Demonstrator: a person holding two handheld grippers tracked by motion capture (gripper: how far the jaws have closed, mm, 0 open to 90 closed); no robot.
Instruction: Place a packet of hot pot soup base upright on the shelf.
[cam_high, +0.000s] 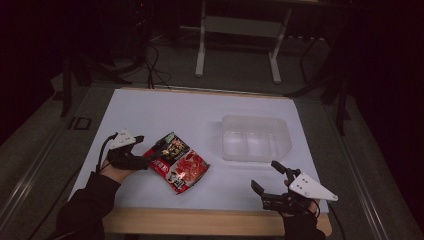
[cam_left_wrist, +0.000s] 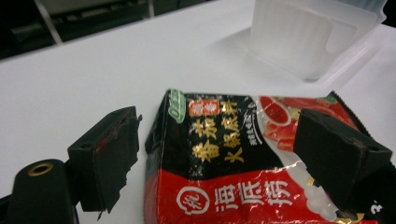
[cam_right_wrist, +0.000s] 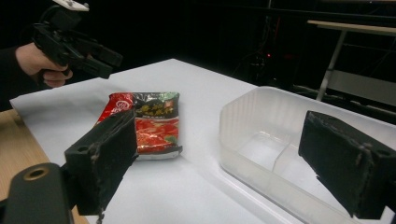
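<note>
Black jaws of our left tongs (cam_left_wrist: 219, 154) frame the near end of the red-and-black sauce packet (cam_left_wrist: 243, 163), one jaw on each side of it. In the left gripper view both pads look clear of the foil, so we record these tongs as released, with the packet between the jaws and not yet pinched.

Packet position: flat on the white worktop (cam_high: 165, 110), left of centre in the high view, lying at a slant (cam_high: 177, 162) with one short end turned toward our left hand (cam_high: 117, 167). We judge that end to be the intended grip point, since the jaws come at it low and nearly level with the surface, a sensible way to take a thin flat pouch by its edge.

Beyond the packet stands a clear plastic bin (cam_high: 256, 137), upright, open side up, apart from the packet. An inner divider shows in the right gripper view (cam_right_wrist: 280, 158). It looks like the likely destination.

Right tongs (cam_high: 274, 182) sit near the front right of the worktop, jaws spread wide and holding nothing, pointed toward bin and packet. We read this as a waiting posture that leaves the path to the bin unobstructed.
</note>
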